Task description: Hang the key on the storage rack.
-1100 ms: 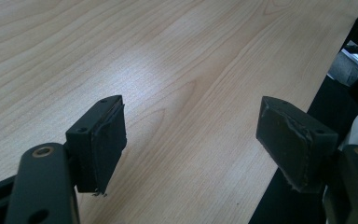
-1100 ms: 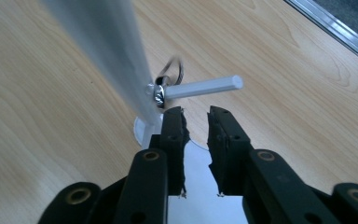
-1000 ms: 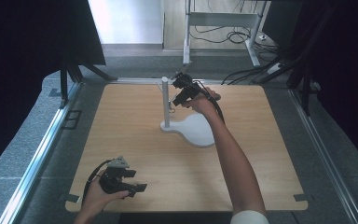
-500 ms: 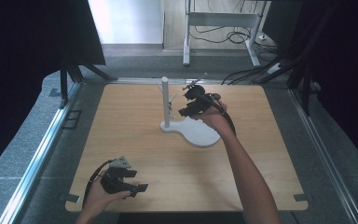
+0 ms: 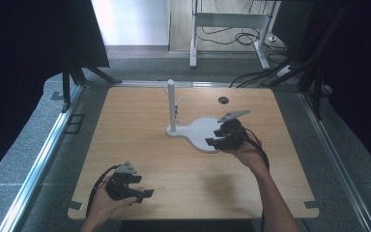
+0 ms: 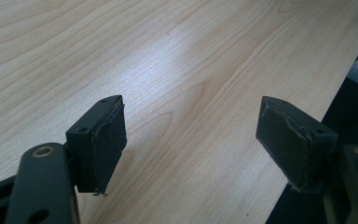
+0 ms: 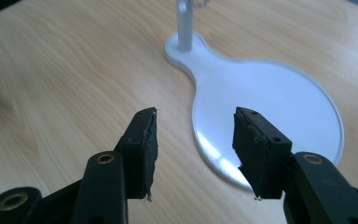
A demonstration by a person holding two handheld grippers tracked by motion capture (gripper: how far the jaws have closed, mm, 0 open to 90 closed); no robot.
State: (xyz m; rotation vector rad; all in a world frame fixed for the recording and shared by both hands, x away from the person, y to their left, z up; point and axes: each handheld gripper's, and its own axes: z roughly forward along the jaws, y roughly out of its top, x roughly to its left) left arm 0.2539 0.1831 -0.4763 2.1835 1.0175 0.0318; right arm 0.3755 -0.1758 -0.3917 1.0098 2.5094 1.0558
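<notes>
The light wooden table (image 5: 140, 145) carries a white stand with a flat rounded base and a thin upright post (image 5: 200, 133) near its middle. The right gripper (image 7: 193, 140) hovers just over the near edge of that base, its fingers (image 7: 144, 140) released and holding nothing. I judge that a grasp of the base comes next, so the fingers must go lower around the rim. The left gripper (image 5: 137, 188) rests well apart near the table's front edge, also released. Nothing stands in the way.

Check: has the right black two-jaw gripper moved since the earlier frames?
Yes. The right gripper came back from beside the white stand's post toward the person, over the round base.
</notes>
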